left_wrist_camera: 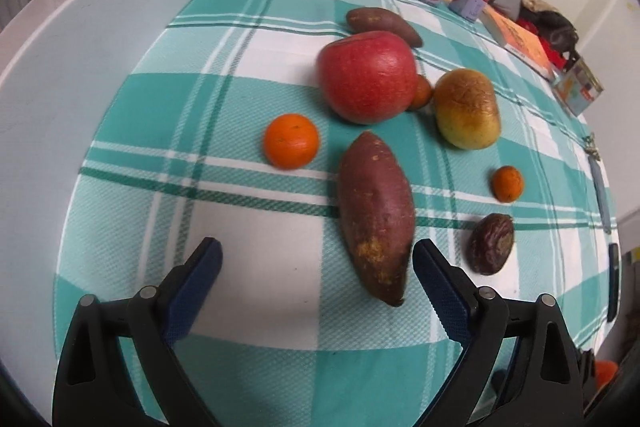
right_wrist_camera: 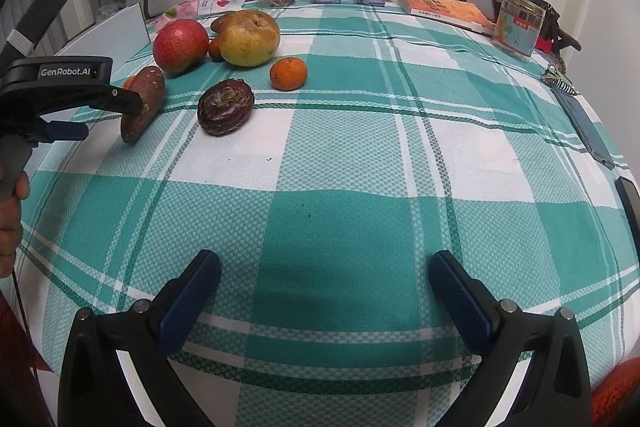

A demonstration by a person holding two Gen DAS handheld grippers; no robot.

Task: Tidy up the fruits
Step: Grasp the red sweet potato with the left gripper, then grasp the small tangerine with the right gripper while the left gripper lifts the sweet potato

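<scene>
Nothing looks sorted yet; the fruits lie loose on the checked cloth (right_wrist_camera: 352, 227); the red apple (left_wrist_camera: 368, 77), the pear (left_wrist_camera: 467, 109) and an orange (left_wrist_camera: 291, 141) sit near the big sweet potato (left_wrist_camera: 376, 217); the left gripper (left_wrist_camera: 318, 261) is held wide open beside it; the right gripper (right_wrist_camera: 325, 277) is open too, holding nothing.

Apple (left_wrist_camera: 368, 77) behind sweet potato (left_wrist_camera: 376, 215)

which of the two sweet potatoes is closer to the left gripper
The larger sweet potato, lying lengthwise just ahead of the open left gripper, its near end beside the right finger. The smaller sweet potato lies far back, behind the red apple.
</scene>
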